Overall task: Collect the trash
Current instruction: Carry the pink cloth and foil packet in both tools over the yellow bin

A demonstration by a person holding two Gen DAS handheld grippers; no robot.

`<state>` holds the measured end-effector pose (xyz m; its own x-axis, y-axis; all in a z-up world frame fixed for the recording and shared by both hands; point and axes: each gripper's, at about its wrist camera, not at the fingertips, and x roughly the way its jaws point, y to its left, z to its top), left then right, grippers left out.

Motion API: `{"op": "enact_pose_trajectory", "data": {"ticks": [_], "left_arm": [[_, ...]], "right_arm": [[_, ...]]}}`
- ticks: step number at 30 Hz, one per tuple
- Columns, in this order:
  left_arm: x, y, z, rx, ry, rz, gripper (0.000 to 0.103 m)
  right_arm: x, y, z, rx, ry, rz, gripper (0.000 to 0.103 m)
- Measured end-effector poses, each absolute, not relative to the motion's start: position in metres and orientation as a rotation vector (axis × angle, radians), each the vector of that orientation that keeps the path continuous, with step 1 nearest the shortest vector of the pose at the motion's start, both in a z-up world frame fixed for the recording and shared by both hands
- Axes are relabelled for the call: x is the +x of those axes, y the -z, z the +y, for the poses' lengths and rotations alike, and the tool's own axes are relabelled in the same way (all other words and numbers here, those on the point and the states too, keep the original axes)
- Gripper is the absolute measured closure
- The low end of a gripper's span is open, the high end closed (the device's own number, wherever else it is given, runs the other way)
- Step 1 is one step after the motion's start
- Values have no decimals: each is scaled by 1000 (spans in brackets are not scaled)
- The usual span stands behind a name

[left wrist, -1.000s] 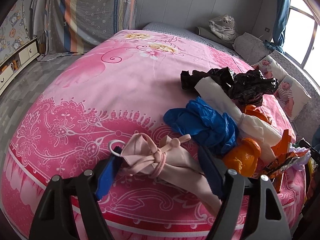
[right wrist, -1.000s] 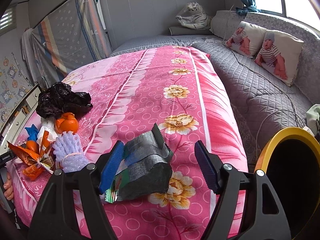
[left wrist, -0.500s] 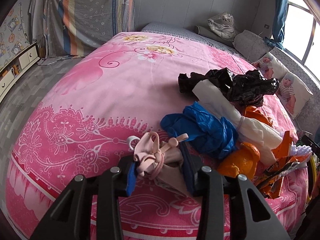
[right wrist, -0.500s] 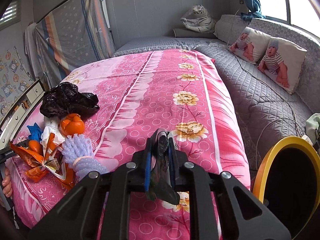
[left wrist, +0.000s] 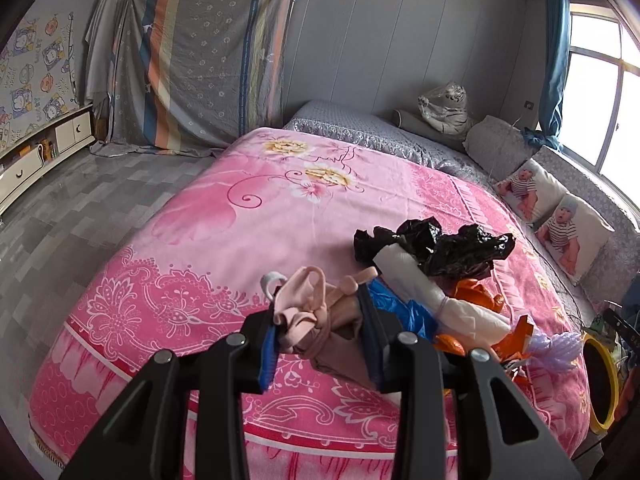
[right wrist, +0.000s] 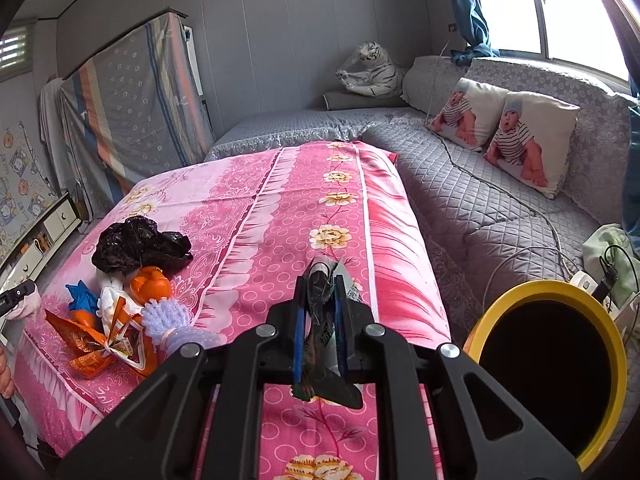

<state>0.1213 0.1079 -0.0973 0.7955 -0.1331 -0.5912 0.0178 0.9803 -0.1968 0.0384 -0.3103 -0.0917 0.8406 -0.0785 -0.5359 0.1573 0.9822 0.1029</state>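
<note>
- The left claw (left wrist: 318,322) is narrowed onto a beige knotted bag (left wrist: 316,312); its pads press the bundle from both sides, and the bag hangs between them off the pink bedspread (left wrist: 208,216).
- The right claw (right wrist: 318,320) is nearly closed on a dark foil wrapper (right wrist: 322,308), pinched flat, its tail dangling under the pads.
- Both jaws have just been closing: a second ago they stood wide around these same two pieces, which then lay on the bed; now each piece is gripped and carried above the cover.
- Both views also look from higher up than before, with more of the room and the bed showing.
- So far, as I judge it, two pieces are picked up and none shows as binned.
- The yellow bin (right wrist: 532,292) stands low and right of the right claw, beside the bed, its mouth dark; what is inside cannot be told.
- Left on the bed, ahead and right of the left claw: a black bag (left wrist: 440,248), a white bag (left wrist: 416,276), a blue bag (left wrist: 404,312), orange bags (left wrist: 474,294), a snack wrapper (right wrist: 100,344) and a purple mesh (right wrist: 172,320).
- Next, probably, both loads go to the bin, then the heap.
</note>
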Motion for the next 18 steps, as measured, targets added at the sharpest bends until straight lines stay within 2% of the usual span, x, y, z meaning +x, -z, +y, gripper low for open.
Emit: {"op": "enact_pose_trajectory", "data": {"ticks": [18], "left_arm": [[129, 66, 32, -87, 255, 604, 70]], "right_arm": [[19, 94, -328, 193, 140, 534, 92]]}}
